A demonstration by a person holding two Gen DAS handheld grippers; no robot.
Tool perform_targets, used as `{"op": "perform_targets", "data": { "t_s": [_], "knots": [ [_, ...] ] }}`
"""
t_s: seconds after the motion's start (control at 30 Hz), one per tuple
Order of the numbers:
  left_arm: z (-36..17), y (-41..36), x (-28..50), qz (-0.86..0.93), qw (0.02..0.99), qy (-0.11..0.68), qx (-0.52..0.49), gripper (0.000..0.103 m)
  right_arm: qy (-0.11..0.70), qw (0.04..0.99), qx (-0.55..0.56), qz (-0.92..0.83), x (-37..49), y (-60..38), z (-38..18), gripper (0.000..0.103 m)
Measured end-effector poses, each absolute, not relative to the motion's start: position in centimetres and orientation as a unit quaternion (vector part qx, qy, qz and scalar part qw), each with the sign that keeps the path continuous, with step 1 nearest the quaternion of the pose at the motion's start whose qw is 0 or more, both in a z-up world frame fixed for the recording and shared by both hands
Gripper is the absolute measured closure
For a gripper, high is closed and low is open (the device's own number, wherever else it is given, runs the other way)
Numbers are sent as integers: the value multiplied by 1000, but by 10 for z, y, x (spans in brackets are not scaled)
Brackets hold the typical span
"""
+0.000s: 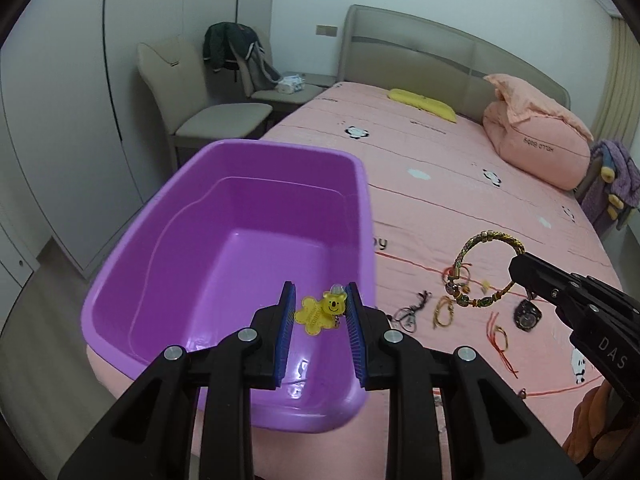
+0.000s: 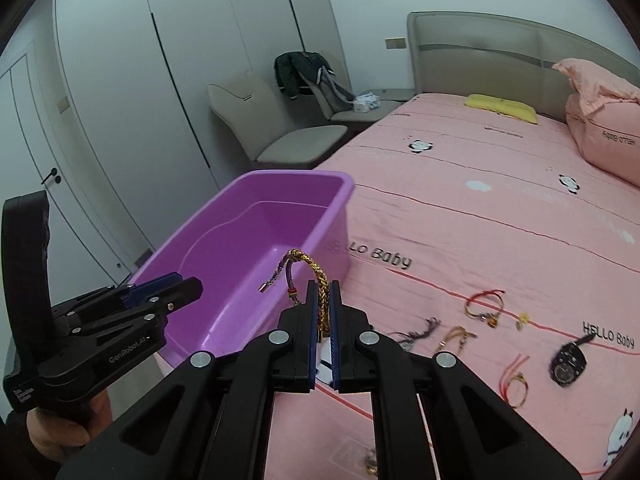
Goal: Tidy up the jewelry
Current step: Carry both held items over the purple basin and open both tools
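Note:
My left gripper (image 1: 320, 292) hangs over the near end of a purple plastic bin (image 1: 280, 146) and is shut on a yellow bear charm (image 1: 320, 312) that spans its blue pads. My right gripper (image 2: 323, 300) is shut on a gold braided bracelet (image 2: 316, 276) whose loop arches up over the bin's (image 2: 296, 176) right rim. In the left wrist view the right gripper (image 1: 518, 268) pinches that bracelet (image 1: 492, 235) in the air above the bed. The right wrist view has the left gripper (image 2: 188, 284) at the left over the bin, its charm hidden.
Several loose pieces lie on the pink bedspread (image 2: 480, 220) right of the bin: red cord bracelets (image 2: 484, 304), a black watch (image 2: 568, 364), thin dark cords (image 1: 412, 312). Pillows sit at the headboard. A beige chair (image 1: 216, 116) and white wardrobes stand beyond the bin.

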State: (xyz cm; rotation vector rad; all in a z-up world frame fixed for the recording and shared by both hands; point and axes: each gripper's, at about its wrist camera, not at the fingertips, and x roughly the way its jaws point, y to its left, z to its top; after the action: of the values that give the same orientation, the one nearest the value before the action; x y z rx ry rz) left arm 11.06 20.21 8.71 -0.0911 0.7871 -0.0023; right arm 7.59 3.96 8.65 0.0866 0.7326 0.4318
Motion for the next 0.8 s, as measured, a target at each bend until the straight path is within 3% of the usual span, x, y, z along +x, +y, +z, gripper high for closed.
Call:
{"op": "perform_targets", "data": {
  "t_s": [0.37,0.8],
  "knots": [
    [59,280,138,82,903,415,-73,78,401,874,24,273,122,133,64,97],
    [23,298,160,107,881,453,-83,77,443,856,-18,266,142,171,30,97]
  ]
}}
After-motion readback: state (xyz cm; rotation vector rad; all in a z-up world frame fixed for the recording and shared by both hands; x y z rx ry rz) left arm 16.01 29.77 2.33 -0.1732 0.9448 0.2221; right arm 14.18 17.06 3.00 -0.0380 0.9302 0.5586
